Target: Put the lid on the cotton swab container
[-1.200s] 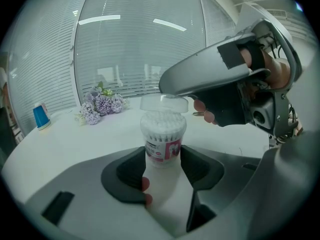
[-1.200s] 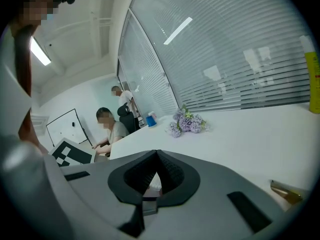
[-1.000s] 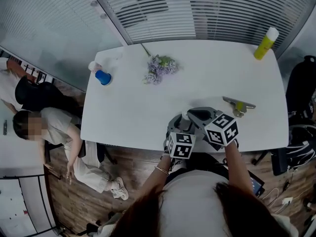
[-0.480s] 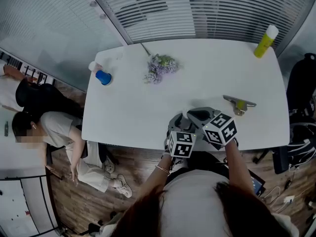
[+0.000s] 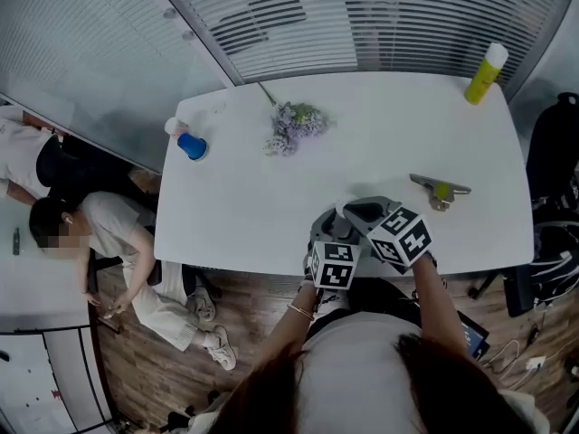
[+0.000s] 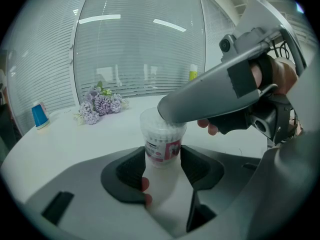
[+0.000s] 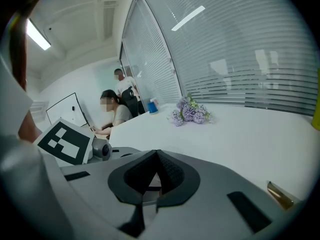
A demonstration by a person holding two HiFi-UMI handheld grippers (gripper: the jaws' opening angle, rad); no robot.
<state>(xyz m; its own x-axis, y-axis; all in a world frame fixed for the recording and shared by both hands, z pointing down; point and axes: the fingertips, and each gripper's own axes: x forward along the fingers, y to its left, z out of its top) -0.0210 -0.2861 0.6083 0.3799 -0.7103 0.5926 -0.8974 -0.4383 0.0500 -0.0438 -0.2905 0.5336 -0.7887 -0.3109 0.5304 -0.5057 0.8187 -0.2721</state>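
The cotton swab container [image 6: 163,140], a clear tub with a pink label, stands upright on the white table [image 5: 271,215] near its front edge. My left gripper [image 6: 164,158] is shut on it, one dark pad on each side. My right gripper [image 6: 200,104] lies across the tub's top from the right and covers it. A clear lid rim [image 6: 149,118] shows under that gripper. In the right gripper view the right gripper [image 7: 157,156] has its tips together; whether they pinch the lid is hidden. In the head view both grippers meet over the tub [image 5: 340,212].
Purple flowers [image 5: 295,123] lie at the table's back middle. A blue cup [image 5: 191,145] stands at the back left, a yellow bottle [image 5: 486,72] at the back right. A metal clip [image 5: 440,191] lies right of the grippers. Two people [image 5: 86,229] are beside the table's left end.
Both grippers stay over the tub near the front edge; the right one has tilted slightly. The people at the left have shifted.
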